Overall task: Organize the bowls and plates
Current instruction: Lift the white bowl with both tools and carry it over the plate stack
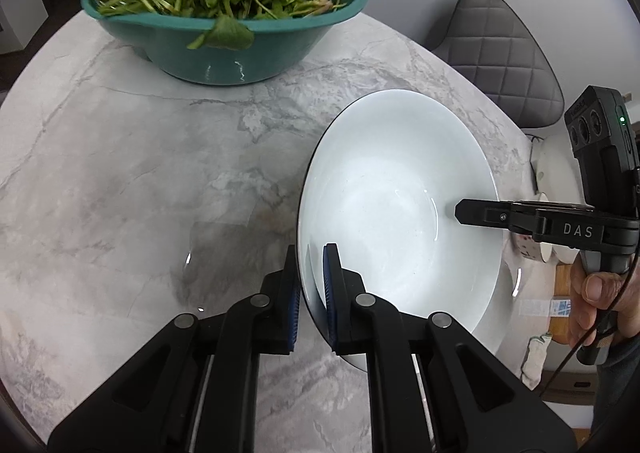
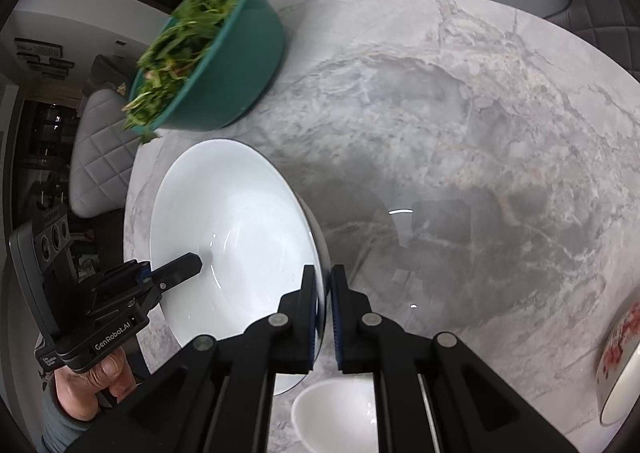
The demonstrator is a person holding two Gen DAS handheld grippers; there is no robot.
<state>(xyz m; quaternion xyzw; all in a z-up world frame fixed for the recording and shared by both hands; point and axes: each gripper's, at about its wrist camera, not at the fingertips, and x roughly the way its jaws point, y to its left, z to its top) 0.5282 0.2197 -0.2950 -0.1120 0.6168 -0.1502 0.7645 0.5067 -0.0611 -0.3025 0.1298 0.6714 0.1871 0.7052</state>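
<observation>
A large white bowl point(image 1: 392, 193) hangs just over the marble table point(image 1: 140, 173), gripped from two sides. In the left wrist view my left gripper point(image 1: 311, 255) is shut on its near-left rim, one blue pad inside and one outside. My right gripper point(image 1: 460, 211) comes in from the right, clamped over the opposite rim, with a hand on its handle. The right wrist view shows the same white bowl point(image 2: 228, 213) with my right gripper point(image 2: 323, 273) shut on its right rim. There my left gripper point(image 2: 194, 264) reaches in from the lower left.
A teal bowl point(image 1: 240, 45) heaped with leafy greens stands at the table's far side, also the teal bowl point(image 2: 232, 73). A small white bowl point(image 2: 336, 413) sits under my right gripper. A red-flowered bowl point(image 2: 620, 353) is at the right edge. A grey quilted chair point(image 1: 500, 53) stands beyond the table.
</observation>
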